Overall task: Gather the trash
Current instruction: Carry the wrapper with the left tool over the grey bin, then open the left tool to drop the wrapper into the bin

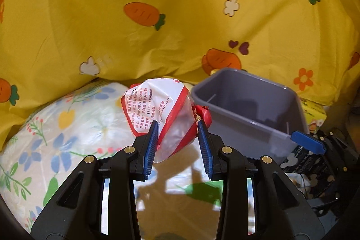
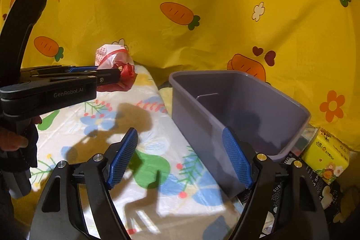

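In the right wrist view, the left gripper (image 2: 121, 73) reaches in from the left edge, its fingers clamped on a crumpled red-and-white wrapper (image 2: 117, 64), held above the floral pillow (image 2: 112, 118). At lower centre the right gripper (image 2: 180, 159) stands with fingers apart, the right finger against the grey bin (image 2: 225, 105), which sits right of centre below the yellow carrot-print sheet (image 2: 225, 15)

A yellow carrot-print quilt (image 1: 180, 15) fills the far side. Near it lies a white floral bedsheet (image 2: 157, 150), under hard light casting sharp shadows.
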Tool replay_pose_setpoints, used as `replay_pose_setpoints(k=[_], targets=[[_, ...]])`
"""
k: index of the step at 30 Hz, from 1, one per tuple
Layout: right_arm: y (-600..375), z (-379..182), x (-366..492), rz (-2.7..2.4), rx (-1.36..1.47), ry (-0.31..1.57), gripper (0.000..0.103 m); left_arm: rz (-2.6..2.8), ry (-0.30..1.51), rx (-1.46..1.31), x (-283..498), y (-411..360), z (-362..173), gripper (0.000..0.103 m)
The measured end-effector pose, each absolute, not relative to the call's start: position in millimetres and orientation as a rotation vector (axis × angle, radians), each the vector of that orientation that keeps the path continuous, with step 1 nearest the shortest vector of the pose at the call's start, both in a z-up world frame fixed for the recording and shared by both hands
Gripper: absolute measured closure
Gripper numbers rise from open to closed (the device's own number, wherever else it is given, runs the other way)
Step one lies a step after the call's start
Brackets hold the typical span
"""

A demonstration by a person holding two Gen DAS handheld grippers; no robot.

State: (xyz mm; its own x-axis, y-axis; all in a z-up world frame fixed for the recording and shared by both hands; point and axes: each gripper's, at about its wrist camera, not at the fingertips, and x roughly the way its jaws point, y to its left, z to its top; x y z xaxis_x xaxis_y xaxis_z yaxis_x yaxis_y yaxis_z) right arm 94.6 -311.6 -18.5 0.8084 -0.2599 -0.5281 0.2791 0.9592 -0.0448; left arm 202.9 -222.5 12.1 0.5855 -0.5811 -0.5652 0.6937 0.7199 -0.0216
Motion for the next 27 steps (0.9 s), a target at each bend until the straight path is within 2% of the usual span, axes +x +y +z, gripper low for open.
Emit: replay_pose_setpoints(k=[9, 16, 18, 20, 22, 24, 27], targets=[[-365.4, -7.1, 83.3, -0.443, 0.065, 0.520, 0.028, -0.881, 0.599, 0.182, 182.7, -299.1, 18.7, 0.068], [-397.8, -12.7, 91.9, -0.496, 0.112, 0.541, 0.041, -0.917, 0.648, 0.142, 186.5, -332.3, 11.0, 0.064], [-404.1, -16.2, 94.7, -0.494, 0.125, 0.555, 0.041, -0.916, 0.655, 0.142, 188.4, -335.9, 6.9, 0.063], [-408.0, -19.4, 96.5, -0.500, 0.127, 0.566, 0.041, -0.912, 0.667, 0.137, 191.4, -338.0, 2.1, 0.056], [-410.8, -21.5, 97.8, -0.500, 0.134, 0.572, 0.041, -0.896, 0.669, 0.137, 193.3, -338.0, -1.3, 0.037], [-412.9, -23.2, 99.4, -0.497, 0.134, 0.578, 0.041, -0.869, 0.665, 0.114, 195.9, -332.8, -1.5, 0.024], [-415.2, -25.4, 100.6, -0.494, 0.141, 0.589, 0.041, -0.846, 0.674, 0.060, 200.8, -322.0, -0.4, 0.016]])
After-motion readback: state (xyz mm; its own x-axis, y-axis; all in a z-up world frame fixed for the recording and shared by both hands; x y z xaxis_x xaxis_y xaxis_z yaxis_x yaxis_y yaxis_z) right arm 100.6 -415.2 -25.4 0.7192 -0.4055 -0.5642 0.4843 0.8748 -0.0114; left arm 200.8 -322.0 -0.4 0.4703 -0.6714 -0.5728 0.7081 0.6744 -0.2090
